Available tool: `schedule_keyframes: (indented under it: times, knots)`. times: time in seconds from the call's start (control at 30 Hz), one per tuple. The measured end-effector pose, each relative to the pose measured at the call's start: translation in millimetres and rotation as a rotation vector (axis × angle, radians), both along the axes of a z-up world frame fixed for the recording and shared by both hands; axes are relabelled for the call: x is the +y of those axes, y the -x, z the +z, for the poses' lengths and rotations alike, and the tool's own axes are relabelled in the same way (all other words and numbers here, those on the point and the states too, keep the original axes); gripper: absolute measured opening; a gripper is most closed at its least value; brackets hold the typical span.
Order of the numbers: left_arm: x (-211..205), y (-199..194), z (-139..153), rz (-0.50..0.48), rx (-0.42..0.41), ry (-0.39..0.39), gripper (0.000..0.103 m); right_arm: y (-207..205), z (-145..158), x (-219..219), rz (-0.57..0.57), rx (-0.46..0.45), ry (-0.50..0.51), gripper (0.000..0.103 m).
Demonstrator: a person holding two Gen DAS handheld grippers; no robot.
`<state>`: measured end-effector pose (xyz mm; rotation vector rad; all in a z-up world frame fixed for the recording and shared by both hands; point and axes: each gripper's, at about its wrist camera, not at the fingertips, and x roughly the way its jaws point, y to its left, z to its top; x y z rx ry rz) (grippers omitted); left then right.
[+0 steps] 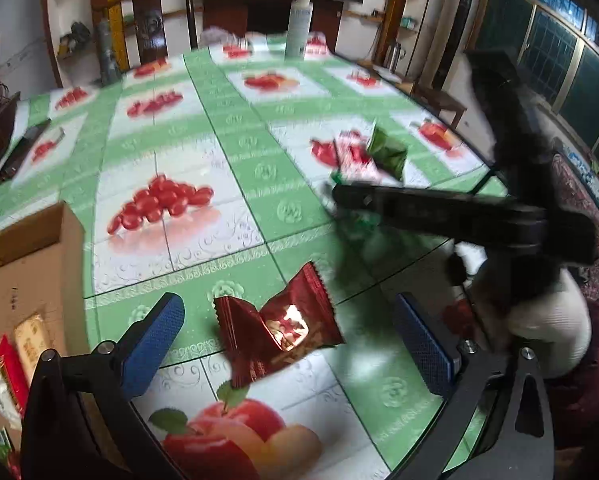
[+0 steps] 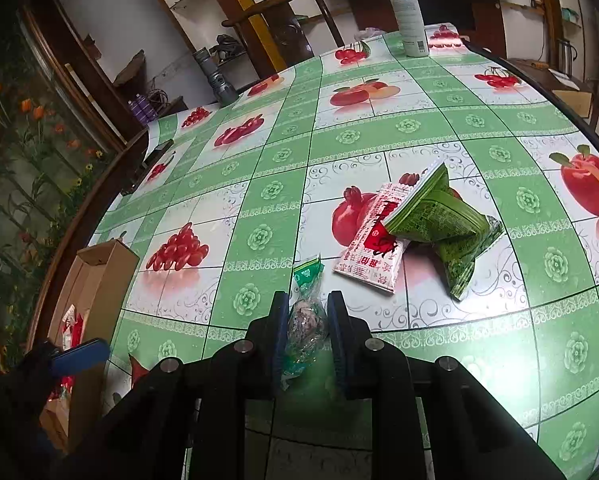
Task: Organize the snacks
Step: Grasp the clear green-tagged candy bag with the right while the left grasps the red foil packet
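Observation:
In the left wrist view my left gripper (image 1: pixel 289 320) is open, its blue pads on either side of a dark red foil snack packet (image 1: pixel 279 328) lying on the tablecloth. A cardboard box (image 1: pixel 31 264) with snacks inside stands at the left. In the right wrist view my right gripper (image 2: pixel 305 320) is shut on a small green-and-clear snack packet (image 2: pixel 305 320), held just above the table. Ahead of it lie a white-and-red packet (image 2: pixel 373 244) and two green packets (image 2: pixel 439 220). The box (image 2: pixel 95 280) is at the left edge there.
The round table (image 2: pixel 379 132) has a green fruit-print cloth. A white spray bottle (image 2: pixel 409 16) stands at the far edge, a grey flashlight (image 2: pixel 215 76) and a dark remote (image 2: pixel 147 164) at the far left. The right gripper's arm (image 1: pixel 459 212) crosses the left wrist view.

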<state>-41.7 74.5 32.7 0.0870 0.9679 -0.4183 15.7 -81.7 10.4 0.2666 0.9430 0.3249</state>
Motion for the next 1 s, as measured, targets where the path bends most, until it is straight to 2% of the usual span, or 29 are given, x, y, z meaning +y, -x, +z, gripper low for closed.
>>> schedule_keyframes:
  times: [0.1, 0.13, 0.3, 0.43, 0.57, 0.67, 0.73, 0.8, 1.0]
  knots:
    - [-3, 2, -11, -0.022, 0.083, 0.013, 0.103, -1, -1, -4, -0.006, 0.014, -0.030, 0.021]
    - [-6, 6, -11, -0.029, 0.087, 0.015, 0.103, -1, -2, -5, -0.007, 0.018, -0.038, 0.021]
    - [-9, 29, 7, -0.056, 0.028, 0.021, 0.103, -1, -2, -6, -0.011, 0.026, -0.057, 0.021]
    - [-5, 24, 17, -0.031, -0.074, -0.037, 0.103, -1, -2, -6, -0.009, 0.028, -0.058, 0.021]
    - [0, 5, 7, -0.031, -0.056, -0.025, 0.103, -1, -2, -6, -0.010, 0.028, -0.060, 0.022]
    - [-5, 0, -5, -0.066, -0.005, -0.013, 0.103, -1, -2, -6, -0.010, 0.027, -0.061, 0.022]
    - [-13, 8, -8, -0.099, 0.005, -0.032, 0.096, -1, -2, -6, -0.010, 0.027, -0.061, 0.022]
    - [-20, 15, -8, -0.126, 0.022, -0.057, 0.068, -1, -2, -6, -0.011, 0.028, -0.062, 0.022]
    - [-28, 27, -1, -0.109, -0.021, -0.082, 0.066, 0, -2, -6, -0.011, 0.027, -0.060, 0.022]
